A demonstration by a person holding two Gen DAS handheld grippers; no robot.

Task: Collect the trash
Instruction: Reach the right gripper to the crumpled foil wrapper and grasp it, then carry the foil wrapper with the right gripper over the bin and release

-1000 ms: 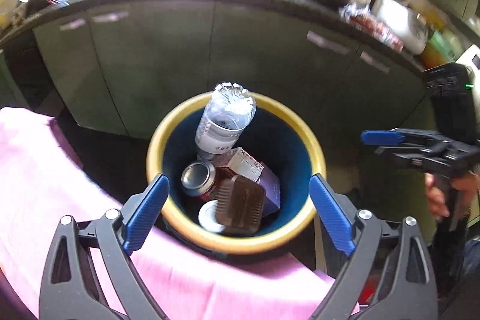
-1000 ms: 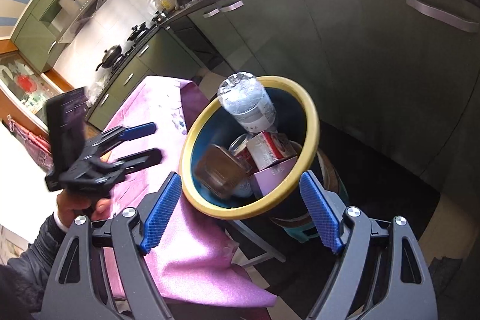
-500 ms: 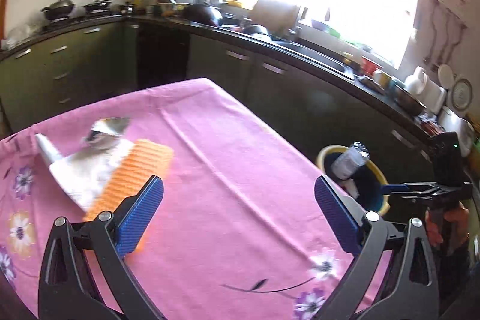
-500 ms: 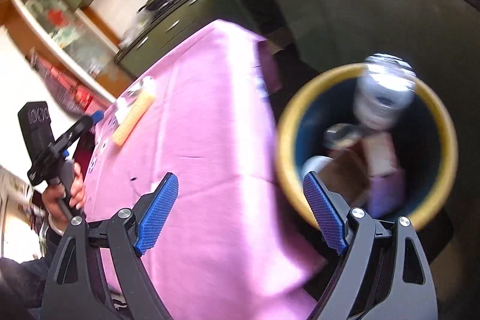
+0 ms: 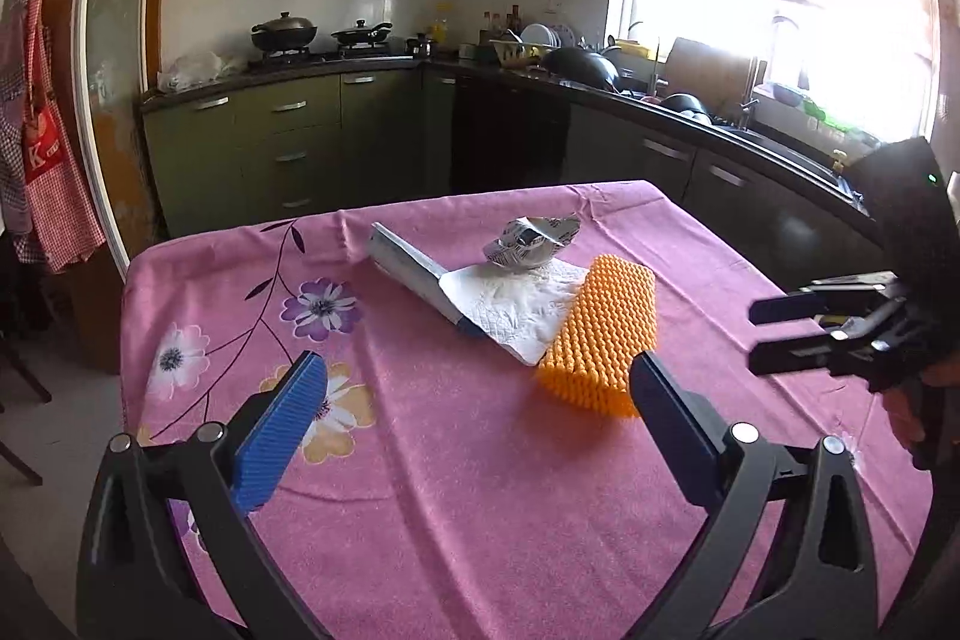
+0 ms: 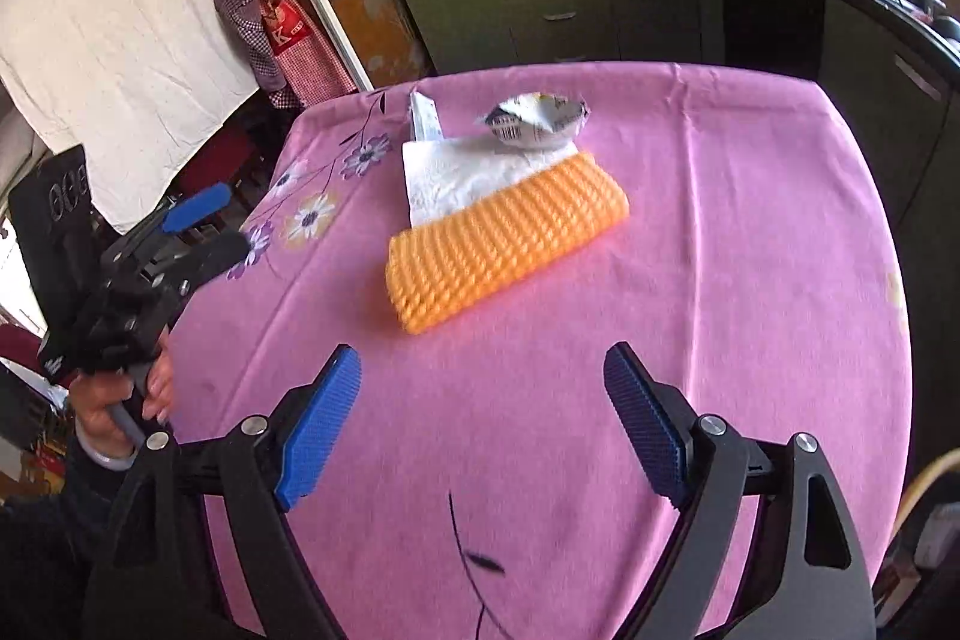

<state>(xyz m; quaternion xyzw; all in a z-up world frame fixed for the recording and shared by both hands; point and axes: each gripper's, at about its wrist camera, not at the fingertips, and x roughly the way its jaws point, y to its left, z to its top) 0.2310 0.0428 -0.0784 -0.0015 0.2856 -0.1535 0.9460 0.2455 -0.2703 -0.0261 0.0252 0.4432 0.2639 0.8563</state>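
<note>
Trash lies on the pink flowered tablecloth [image 5: 480, 508]: an orange foam net sleeve [image 5: 600, 334] [image 6: 504, 238], a white paper napkin [image 5: 516, 304] [image 6: 456, 175] partly under it, a crumpled silver wrapper [image 5: 531, 238] [image 6: 537, 118] on the napkin's far edge, and a flat white packet [image 5: 408, 268] [image 6: 425, 118]. My left gripper [image 5: 480, 400] [image 6: 231, 219] is open and empty, above the cloth short of the sleeve. My right gripper [image 6: 483, 370] [image 5: 757, 337] is open and empty too, on the near side of the sleeve.
Green kitchen cabinets [image 5: 288, 142] and a dark counter with pots and dishes [image 5: 582, 64] ring the table's far side. Aprons [image 6: 276, 22] hang on a door at the left. A sliver of the bin's yellow rim [image 6: 921, 487] shows past the table's right edge.
Both grippers have swung away from the yellow-rimmed bin of trash to the table; the bin has left the left view, and the sleeve, napkin and wrapper now lie ahead.
</note>
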